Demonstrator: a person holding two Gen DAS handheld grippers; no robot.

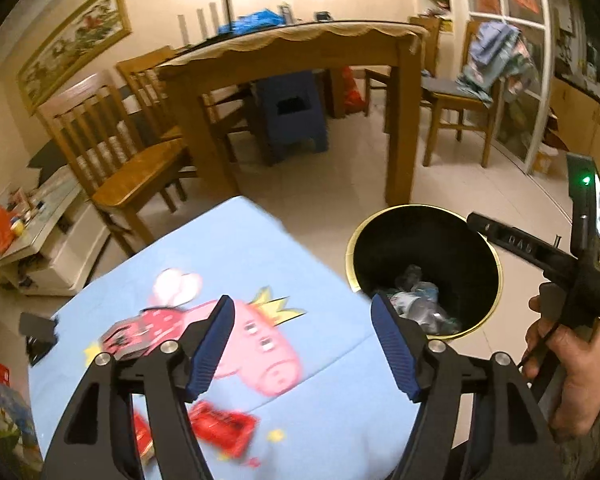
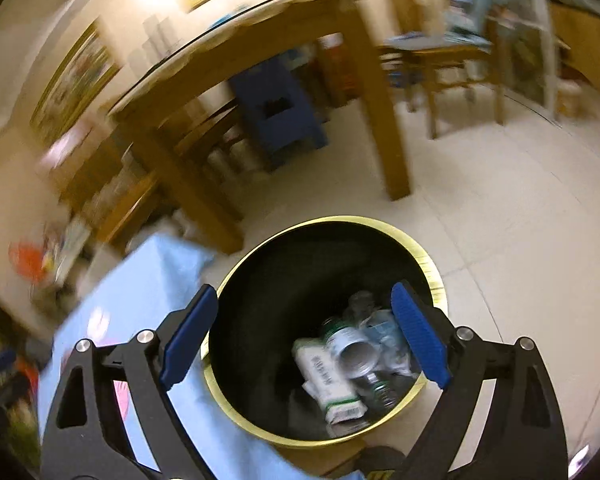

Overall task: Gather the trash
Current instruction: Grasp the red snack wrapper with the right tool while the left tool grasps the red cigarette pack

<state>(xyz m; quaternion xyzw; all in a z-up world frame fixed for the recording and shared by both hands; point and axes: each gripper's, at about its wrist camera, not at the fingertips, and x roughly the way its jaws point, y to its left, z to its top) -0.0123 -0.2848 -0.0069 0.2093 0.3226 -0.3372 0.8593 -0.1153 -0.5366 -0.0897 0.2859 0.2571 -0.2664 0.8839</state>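
Both tongs (image 2: pixel 306 336) agape, bin (image 2: pixel 424 256) seemingly littered

Warm, yellowish indoor light, moderately bright. Strong fisheye bending with black vignette at corners. Right wrist view heavily motion-smeared beyond the fingertips: dining table (image 2: pixel 260 40) and chairs streaked, glare patch on wall above. Left wrist view sharper; light-blue cartoon cloth (image 1: pixel 228 248) between and beyond fingers softly blurred. Bin interior (image 2: pixel 284 304) dark, shadowed.
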